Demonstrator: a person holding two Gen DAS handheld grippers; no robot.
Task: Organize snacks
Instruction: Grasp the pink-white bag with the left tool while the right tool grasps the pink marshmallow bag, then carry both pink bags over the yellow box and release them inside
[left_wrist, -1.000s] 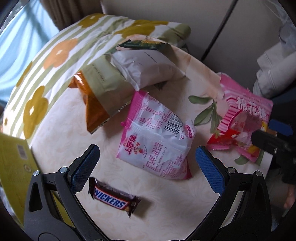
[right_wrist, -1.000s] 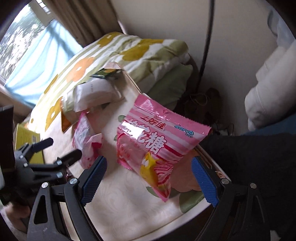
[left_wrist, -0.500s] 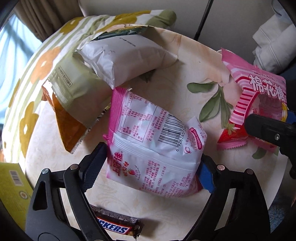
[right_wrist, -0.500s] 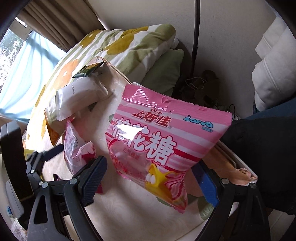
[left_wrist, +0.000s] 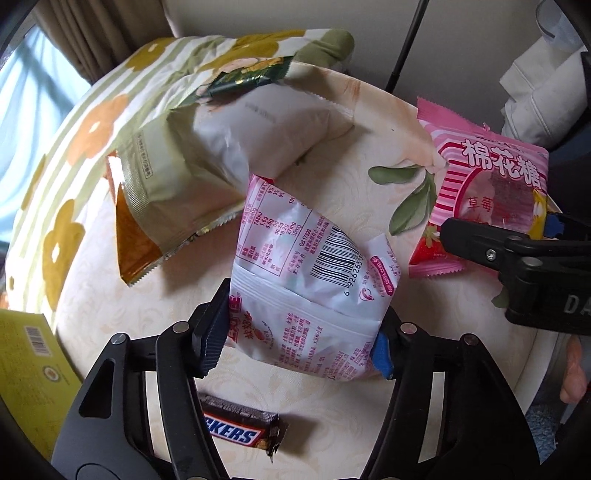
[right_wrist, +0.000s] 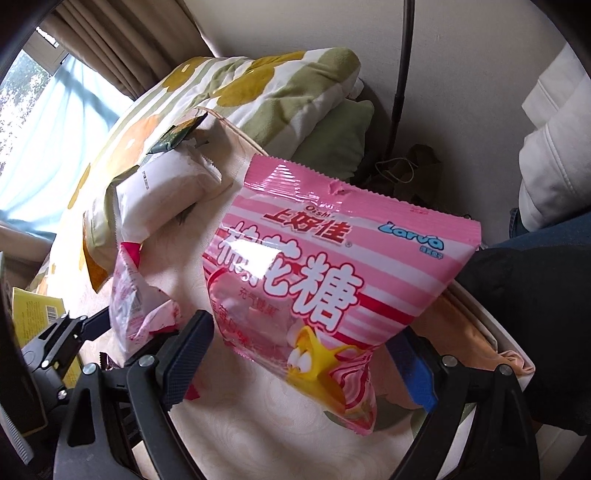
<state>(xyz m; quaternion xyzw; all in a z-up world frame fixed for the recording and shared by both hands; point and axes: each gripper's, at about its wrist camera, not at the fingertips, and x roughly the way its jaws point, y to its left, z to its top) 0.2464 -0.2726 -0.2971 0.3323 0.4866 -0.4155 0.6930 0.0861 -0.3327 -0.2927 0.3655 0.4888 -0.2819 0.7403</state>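
My left gripper (left_wrist: 299, 339) is shut on a pink-and-white snack bag (left_wrist: 314, 280), barcode side up, on the round table; the bag also shows in the right wrist view (right_wrist: 136, 299). My right gripper (right_wrist: 306, 369) is shut on a pink striped marshmallow bag (right_wrist: 325, 280), tilted over the table's right edge; that bag also shows in the left wrist view (left_wrist: 491, 177). A Snickers bar (left_wrist: 240, 428) lies under my left gripper.
A white pouch (left_wrist: 269, 129), a pale green bag (left_wrist: 162, 177), an orange bag (left_wrist: 133, 240) and a dark green packet (left_wrist: 251, 74) lie piled at the table's far left. A yellow box (left_wrist: 29, 365) sits at left. A floral duvet (right_wrist: 258, 77) lies behind the cream table (left_wrist: 369, 122).
My left gripper moved forward and closed on the pink-and-white bag. My right gripper closed in on the marshmallow bag, which now looms larger in its view.
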